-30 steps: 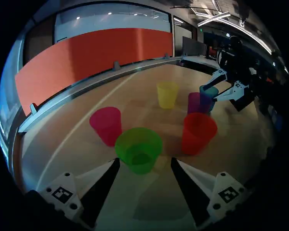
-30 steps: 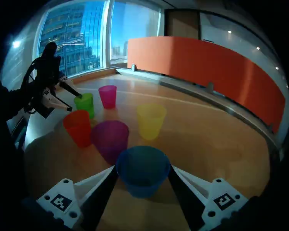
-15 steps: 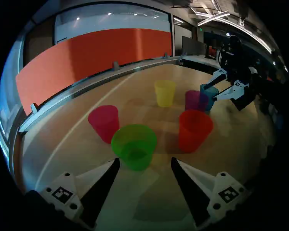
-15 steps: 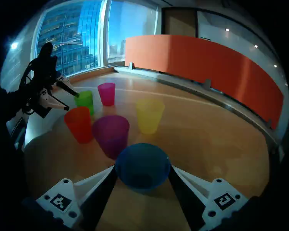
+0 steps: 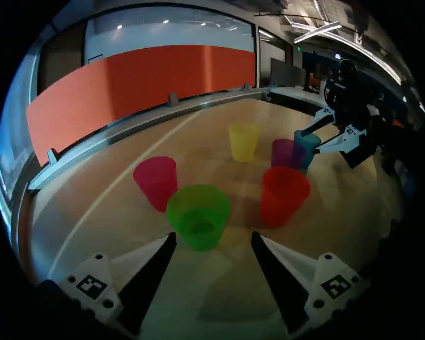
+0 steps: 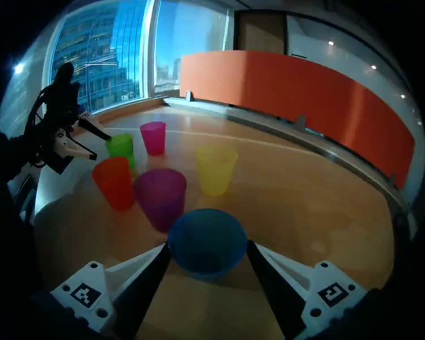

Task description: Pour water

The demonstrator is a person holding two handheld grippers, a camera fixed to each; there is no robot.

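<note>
Left gripper view | left hand-held gripper point(image 5: 211, 235): fingers apart, green cup point(image 5: 198, 216) just ahead, unclamped | right hand-held gripper point(image 6: 207, 243): flanking blue cup point(image 6: 207, 255), clamp unclear | likely light, squashy plastic; mid-wall hold, gentle

Daylight was admitted through windows point(image 6: 107, 62) ahead and left of the right gripper point(image 6: 207, 246), and the left gripper point(image 6: 102, 147) in front of them was reduced to a silhouette. The table point(image 6: 326, 215) was lit warmly, and the cups point(image 6: 215, 170) were seen glowing through. Ahead of the left gripper the scene was rendered dimmer, lit by ceiling strips point(image 5: 317, 31), and soft shadows were thrown back toward that gripper. Straight lines were bent and darkened near the rims. Little blur was seen.
</note>
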